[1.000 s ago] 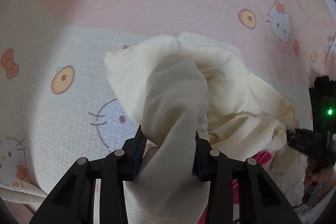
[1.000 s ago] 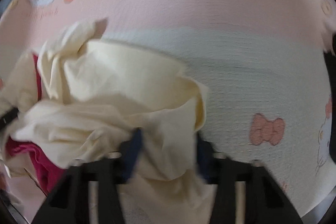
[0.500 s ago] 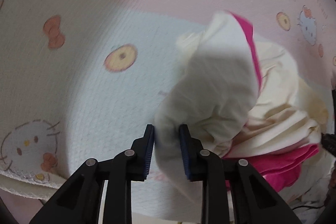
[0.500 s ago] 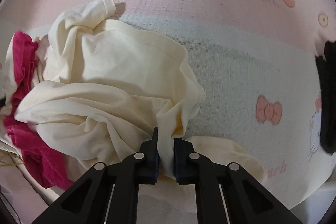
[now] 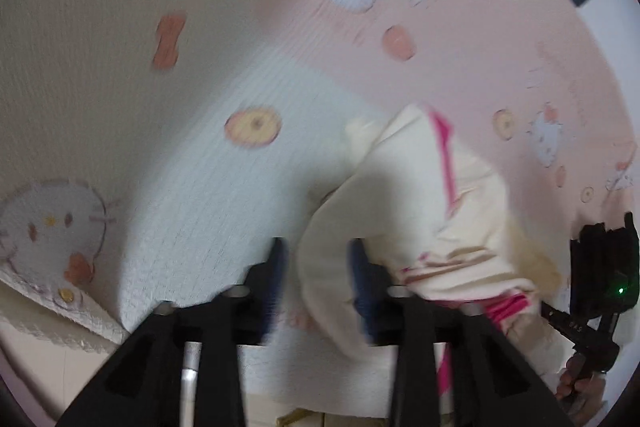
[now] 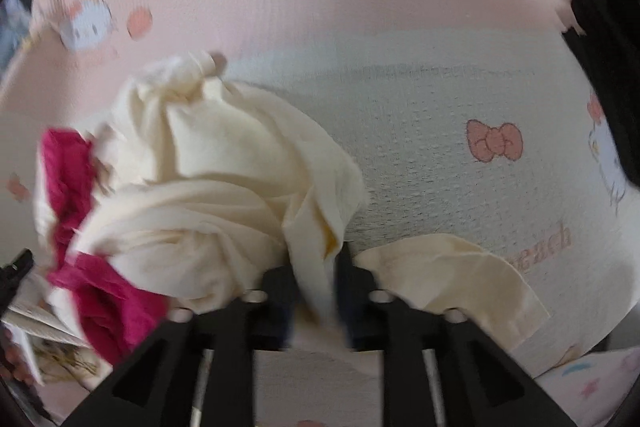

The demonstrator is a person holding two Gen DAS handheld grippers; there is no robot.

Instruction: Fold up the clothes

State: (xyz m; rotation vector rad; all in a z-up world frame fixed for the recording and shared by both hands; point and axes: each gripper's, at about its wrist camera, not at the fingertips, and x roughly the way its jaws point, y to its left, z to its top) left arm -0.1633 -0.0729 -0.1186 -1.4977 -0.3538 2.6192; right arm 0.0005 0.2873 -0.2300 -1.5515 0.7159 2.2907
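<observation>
Left tool and right tool each grasp the crumpled cream garment, bunched between them near the bed's front edge.

We are seeing a cream garment with a pink part lying crumpled in a loose heap on the printed blanket. Its folds are bunching and overlapping, and one flap is spreading flat beside the heap. In the left wrist view, the garment is showing a pink stripe.
</observation>
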